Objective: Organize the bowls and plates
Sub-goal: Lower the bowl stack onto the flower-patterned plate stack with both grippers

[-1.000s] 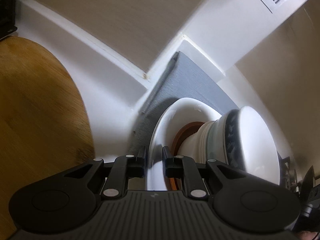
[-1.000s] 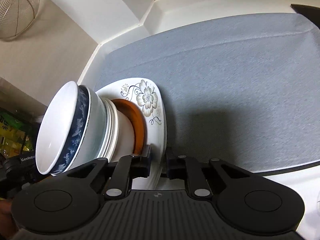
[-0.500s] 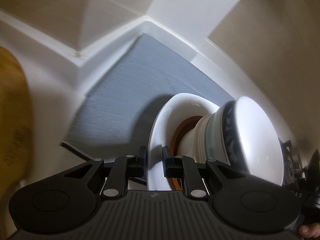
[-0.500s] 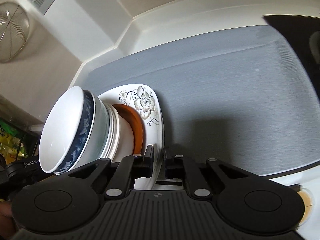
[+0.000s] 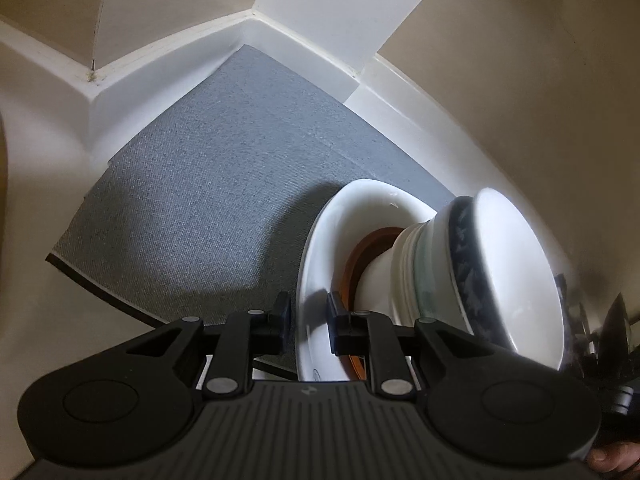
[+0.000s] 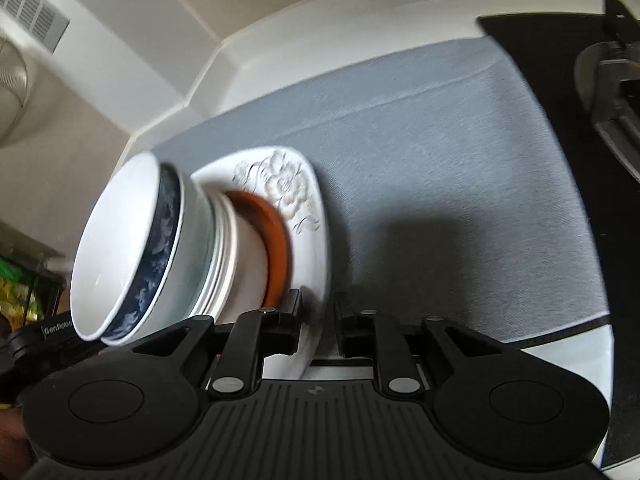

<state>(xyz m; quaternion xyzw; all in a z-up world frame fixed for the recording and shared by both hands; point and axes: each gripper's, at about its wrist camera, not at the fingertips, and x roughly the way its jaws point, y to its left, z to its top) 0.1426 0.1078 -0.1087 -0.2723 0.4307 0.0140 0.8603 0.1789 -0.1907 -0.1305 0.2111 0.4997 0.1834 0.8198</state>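
Left gripper [image 5: 308,318] and right gripper [image 6: 318,316] each clamped on opposite rims of the floral plate [image 6: 308,216], stacked bowls [image 6: 132,248] on it, above the grey mat [image 5: 208,208], bare mat far and right, white counter ledge [image 5: 280,32] in the wall corner

The large plate [image 6: 308,216] is white with a pale grey flower-and-vine print on its face; its underside [image 5: 316,264] is plain white. Against it sits a rust-orange dish [image 6: 276,236], then cream-white bowls [image 6: 244,264], a pale green-tinted bowl [image 6: 196,240] and 1 top bowl [image 6: 120,240], white inside with a dark blue band of white floral motifs (blurred here). The mat [image 5: 200,200] is speckled blue-grey with a dark edge. Both grippers [image 5: 306,316] [image 6: 318,316] are matt black with silver rivets.
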